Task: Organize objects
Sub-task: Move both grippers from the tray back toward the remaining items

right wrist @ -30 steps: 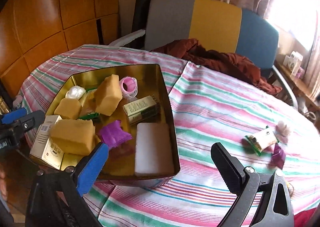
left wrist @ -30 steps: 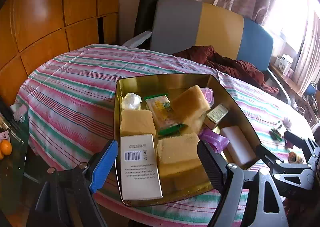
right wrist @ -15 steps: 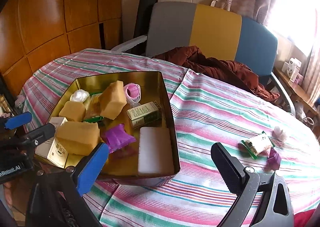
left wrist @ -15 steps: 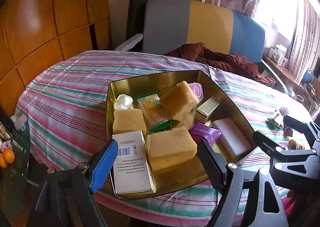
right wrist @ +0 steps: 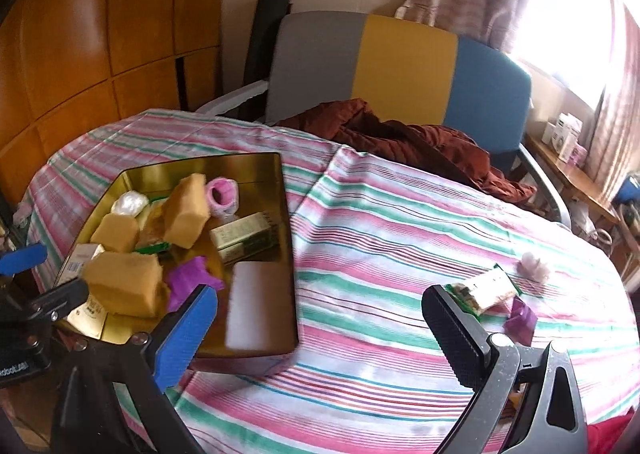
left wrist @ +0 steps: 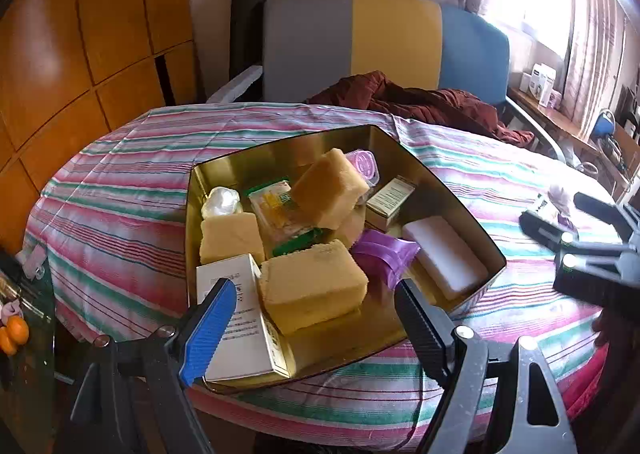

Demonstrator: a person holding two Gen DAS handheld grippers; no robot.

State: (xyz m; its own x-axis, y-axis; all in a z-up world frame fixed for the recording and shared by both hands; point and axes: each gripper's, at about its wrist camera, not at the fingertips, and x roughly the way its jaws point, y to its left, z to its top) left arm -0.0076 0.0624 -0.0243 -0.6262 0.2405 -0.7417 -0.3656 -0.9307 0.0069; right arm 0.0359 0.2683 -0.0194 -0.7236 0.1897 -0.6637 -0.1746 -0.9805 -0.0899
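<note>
- Gold tin (left wrist: 460,205) on table (right wrist: 400,221): yellow sponges (left wrist: 312,286), white block (left wrist: 444,254), purple packet (left wrist: 380,254), boxes (left wrist: 240,318).
- Left gripper (left wrist: 316,318) spread, empty.
- Right gripper (right wrist: 316,326) spread, empty.

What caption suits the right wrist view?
Open right tongs over striped tablecloth, gold tin left, snack packet right.

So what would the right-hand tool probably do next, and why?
Probably reach forward to the green-edged snack packet and close on it. The right tool is open and empty, and that packet, a purple wrapper and a pale pink tuft lie loose on the striped tablecloth, outside the gold tin.
</note>
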